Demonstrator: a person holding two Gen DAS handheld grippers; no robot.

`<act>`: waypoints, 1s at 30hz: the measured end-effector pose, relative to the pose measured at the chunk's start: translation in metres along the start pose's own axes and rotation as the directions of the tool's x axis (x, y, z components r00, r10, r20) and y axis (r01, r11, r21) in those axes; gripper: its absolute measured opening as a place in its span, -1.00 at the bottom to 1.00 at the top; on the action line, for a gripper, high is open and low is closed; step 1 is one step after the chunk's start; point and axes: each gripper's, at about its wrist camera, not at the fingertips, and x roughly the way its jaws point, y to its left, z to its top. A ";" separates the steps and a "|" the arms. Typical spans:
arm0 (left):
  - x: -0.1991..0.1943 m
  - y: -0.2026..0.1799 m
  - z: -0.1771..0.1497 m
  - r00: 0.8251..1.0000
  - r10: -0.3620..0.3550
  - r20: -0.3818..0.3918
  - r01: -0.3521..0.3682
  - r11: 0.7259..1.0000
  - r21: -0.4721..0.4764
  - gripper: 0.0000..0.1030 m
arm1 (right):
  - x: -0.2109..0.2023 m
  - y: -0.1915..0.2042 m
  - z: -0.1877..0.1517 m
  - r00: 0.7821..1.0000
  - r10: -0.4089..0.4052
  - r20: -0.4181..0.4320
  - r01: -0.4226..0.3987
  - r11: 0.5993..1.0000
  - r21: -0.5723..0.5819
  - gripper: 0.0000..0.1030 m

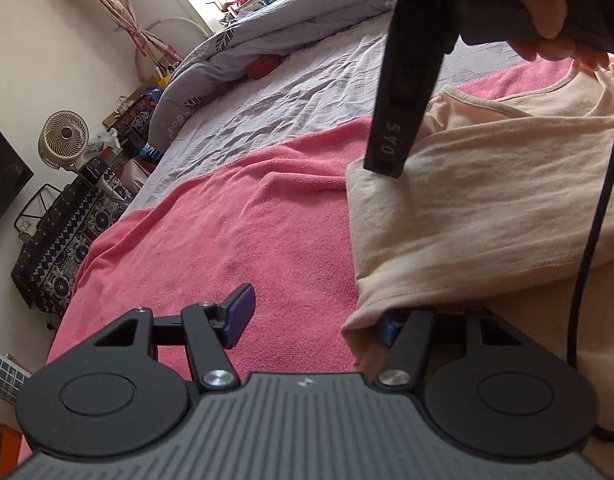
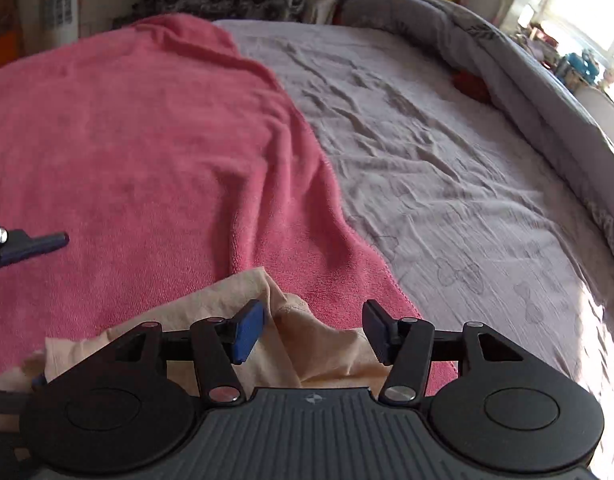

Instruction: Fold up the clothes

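Note:
A cream shirt [image 1: 487,200] lies partly folded on a pink towel [image 1: 211,232] on the bed. My left gripper [image 1: 315,320] is open, low over the towel; its right finger sits under the shirt's near left corner, its left finger is free. The right gripper's body [image 1: 407,92] hangs above the shirt in the left wrist view. In the right wrist view my right gripper [image 2: 313,330] is open just above a bunched edge of the shirt [image 2: 303,344]. A left gripper finger [image 2: 31,244] shows at that view's left edge.
A wrinkled lilac sheet [image 2: 447,168] covers the bed beyond the towel, with a rolled grey quilt [image 2: 527,80] along its far side. A small red item [image 2: 471,84] lies by the quilt. A fan [image 1: 63,140] and a patterned cloth-covered stand [image 1: 67,240] are beside the bed.

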 end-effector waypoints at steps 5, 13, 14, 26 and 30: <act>-0.001 0.005 -0.006 0.999 -0.022 0.030 0.023 0.999 -0.038 0.24 | 0.003 -0.018 0.008 0.992 0.121 -0.035 -0.118 0.990 0.079 -0.85; -0.001 0.014 -0.010 0.997 -0.059 0.039 0.063 0.994 -0.088 0.26 | 0.031 -0.035 0.004 0.999 0.021 -0.036 -0.013 0.976 0.215 -0.86; -0.001 0.015 -0.010 0.997 -0.064 0.040 0.067 0.994 -0.088 0.26 | 0.030 -0.033 0.002 1.000 0.013 -0.024 -0.008 0.976 0.219 -0.85; 0.000 0.015 -0.008 0.996 -0.075 0.039 0.077 0.996 -0.045 0.28 | -0.071 -0.052 -0.033 0.990 -0.114 0.079 0.064 0.881 0.468 -0.27; -0.001 0.019 -0.004 0.995 -0.095 0.028 0.095 0.995 -0.011 0.31 | -0.085 -0.018 -0.047 0.996 -0.002 0.085 -0.038 0.889 0.457 -0.27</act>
